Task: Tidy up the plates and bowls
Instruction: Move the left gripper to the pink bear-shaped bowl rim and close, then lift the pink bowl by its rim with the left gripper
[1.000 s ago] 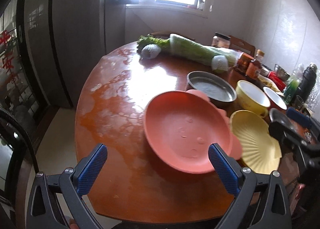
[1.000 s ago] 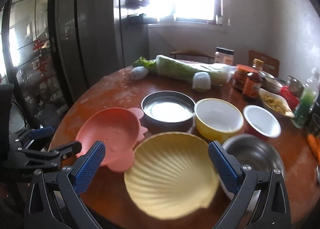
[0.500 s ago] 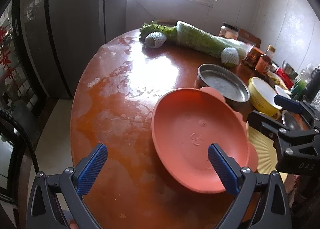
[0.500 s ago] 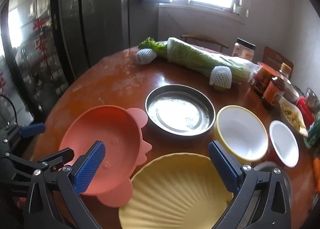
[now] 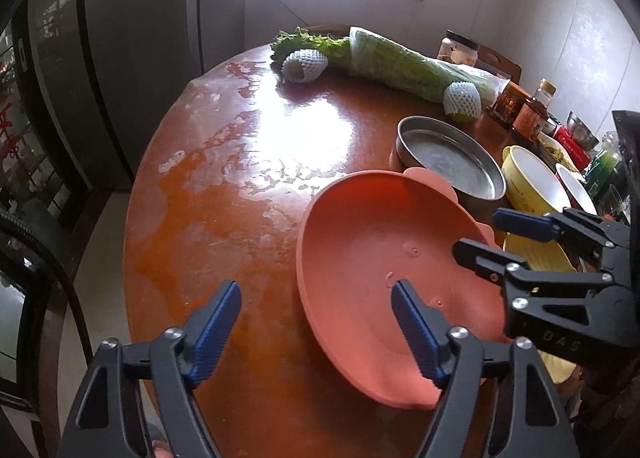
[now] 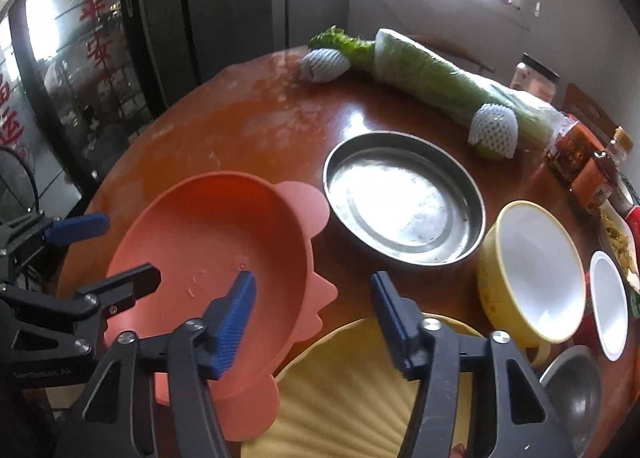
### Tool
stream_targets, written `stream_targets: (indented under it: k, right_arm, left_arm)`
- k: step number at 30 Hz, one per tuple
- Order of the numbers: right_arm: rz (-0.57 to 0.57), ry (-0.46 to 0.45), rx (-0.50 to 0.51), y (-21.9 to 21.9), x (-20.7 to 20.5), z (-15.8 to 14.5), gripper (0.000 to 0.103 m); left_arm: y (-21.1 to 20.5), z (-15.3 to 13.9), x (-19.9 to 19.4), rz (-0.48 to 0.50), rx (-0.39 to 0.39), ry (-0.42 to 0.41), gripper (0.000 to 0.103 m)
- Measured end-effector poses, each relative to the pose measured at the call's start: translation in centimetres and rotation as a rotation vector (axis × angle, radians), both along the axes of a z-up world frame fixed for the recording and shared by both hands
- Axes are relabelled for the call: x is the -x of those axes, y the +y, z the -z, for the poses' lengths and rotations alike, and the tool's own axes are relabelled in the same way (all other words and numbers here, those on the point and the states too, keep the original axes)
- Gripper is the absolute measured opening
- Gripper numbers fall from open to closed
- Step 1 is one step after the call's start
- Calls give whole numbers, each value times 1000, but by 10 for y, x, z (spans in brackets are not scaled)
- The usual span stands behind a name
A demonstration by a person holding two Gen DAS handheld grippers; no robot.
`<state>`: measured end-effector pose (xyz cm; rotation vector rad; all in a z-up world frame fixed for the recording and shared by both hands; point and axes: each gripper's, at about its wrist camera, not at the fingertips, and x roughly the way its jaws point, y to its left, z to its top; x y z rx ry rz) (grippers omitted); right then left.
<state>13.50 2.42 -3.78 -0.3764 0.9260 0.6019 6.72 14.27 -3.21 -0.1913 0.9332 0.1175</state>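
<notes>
Both claws narrower over pink bowl (image 5: 384, 258)

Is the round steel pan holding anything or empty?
Empty. The steel pan shows only its bare, shiny bottom in both wrist views; nothing lies inside it.

A long green cabbage (image 6: 448, 78) in clear wrap is laid across the far side of the round brown counter (image 5: 224, 194). Two fruits in white foam nets (image 6: 494, 130) are seen beside it. Sauce jars (image 6: 588, 174) are stood nearby.
</notes>
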Motion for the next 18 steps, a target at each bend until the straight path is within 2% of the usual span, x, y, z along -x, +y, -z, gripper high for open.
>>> stream_targets:
  k: [3,4,5,8,13,18]
  right_arm:
    - [-15,9,15,4,0,5,46]
    - [-16,9,19,5,0,6,37]
    - [-17,10,21,5,-1,7,33]
    - [-19,16,19,7,-2,9,27]
    - [-20,17,10,9,-2,6,27]
    - [-50,3,-11,27,-3,-7,27]
  left_arm:
    - [-2,4,-4,14,16,19,63]
    - [-2,6,-5,20,28,28,58]
    - [-3,7,-6,28,43,35,53]
    - [-6,8,-7,34,46,37,49]
    - [2,4,-5,22,58,35,49]
    - [18,-9,1,-23,31,11,49]
